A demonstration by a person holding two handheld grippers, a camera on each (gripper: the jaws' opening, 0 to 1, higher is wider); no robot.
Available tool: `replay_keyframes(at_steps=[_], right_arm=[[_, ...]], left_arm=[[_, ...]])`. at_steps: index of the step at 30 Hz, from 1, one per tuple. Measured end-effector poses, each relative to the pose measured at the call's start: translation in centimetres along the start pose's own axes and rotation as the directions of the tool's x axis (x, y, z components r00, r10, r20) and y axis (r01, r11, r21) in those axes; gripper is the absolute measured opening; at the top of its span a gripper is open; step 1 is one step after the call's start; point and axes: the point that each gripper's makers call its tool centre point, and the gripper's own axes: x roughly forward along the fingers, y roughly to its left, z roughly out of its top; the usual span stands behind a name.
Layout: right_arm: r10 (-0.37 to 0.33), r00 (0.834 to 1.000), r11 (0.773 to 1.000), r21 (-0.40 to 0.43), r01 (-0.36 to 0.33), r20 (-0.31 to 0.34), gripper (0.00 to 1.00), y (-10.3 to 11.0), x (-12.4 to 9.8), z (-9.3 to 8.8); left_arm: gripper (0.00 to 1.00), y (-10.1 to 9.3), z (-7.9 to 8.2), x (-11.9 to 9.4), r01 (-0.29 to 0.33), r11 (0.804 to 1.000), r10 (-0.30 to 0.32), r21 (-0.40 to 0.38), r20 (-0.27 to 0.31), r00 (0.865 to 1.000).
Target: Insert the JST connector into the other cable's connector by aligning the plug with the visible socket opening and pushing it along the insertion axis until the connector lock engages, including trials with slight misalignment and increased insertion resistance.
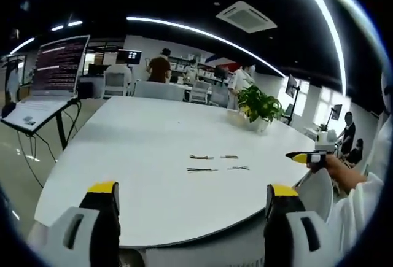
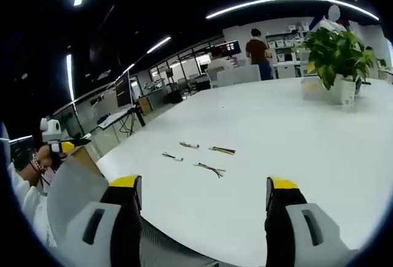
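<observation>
The cables [image 1: 214, 162] lay in a loose cluster of four short pieces on the white desk [image 1: 141, 156], just right of centre in the left gripper view and a little left of centre in the right gripper view [image 2: 202, 156]. They were too small for me to tell plug from socket. Their long axes ran roughly across the frame in the left gripper view, so each piece lay broadside to my reach.

My left tongs [image 1: 193, 199] were released, jaws wide apart at the bottom of the frame over the near desk edge, holding nothing. My right tongs [image 2: 202, 193] were likewise released and empty, and showed at the right edge of the left gripper view. Both stood well short of the cables; I could not judge which was nearer. A potted plant [image 2: 334, 49] sat far beyond.
</observation>
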Motion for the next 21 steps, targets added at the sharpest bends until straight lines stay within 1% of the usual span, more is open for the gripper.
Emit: replay_keyframes(at_steps=[3,6,9,12,16,21], right_arm=[[-0.013,1.000,1.000,-0.014,0.013,-0.002,0.82,-0.2,-0.3,0.0],[-0.018,1.000,1.000,0.004,0.018,0.010,0.81,-0.4,-0.6,0.1],[-0.024,1.000,1.000,0.010,0.024,0.012,0.81,-0.4,-0.7,0.1],[-0.037,0.999,0.999,0.009,0.037,0.010,0.81,-0.5,-0.8,0.0],[-0.046,0.999,0.999,0.011,0.045,0.013,0.80,-0.1,-0.9,0.3],[-0.065,0.998,0.998,-0.004,0.065,-0.015,0.80,0.1,-0.8,0.6]], left_arm=[[0.98,0.3,0.1,0.0,-0.003,1.000,0.003,0.003,0.002,1.000],[0.98,0.5,0.4,0.2,-0.004,1.000,0.004,0.001,0.007,1.000],[0.98,0.6,0.8,0.5,0.003,1.000,-0.003,0.003,0.016,1.000],[0.98,0.8,0.9,0.8,0.011,1.000,-0.011,0.009,0.013,1.000],[0.98,1.4,1.1,1.2,0.026,1.000,-0.026,0.002,0.019,0.999],[0.97,2.2,1.1,1.5,0.040,0.999,-0.039,-0.009,0.018,0.999]])
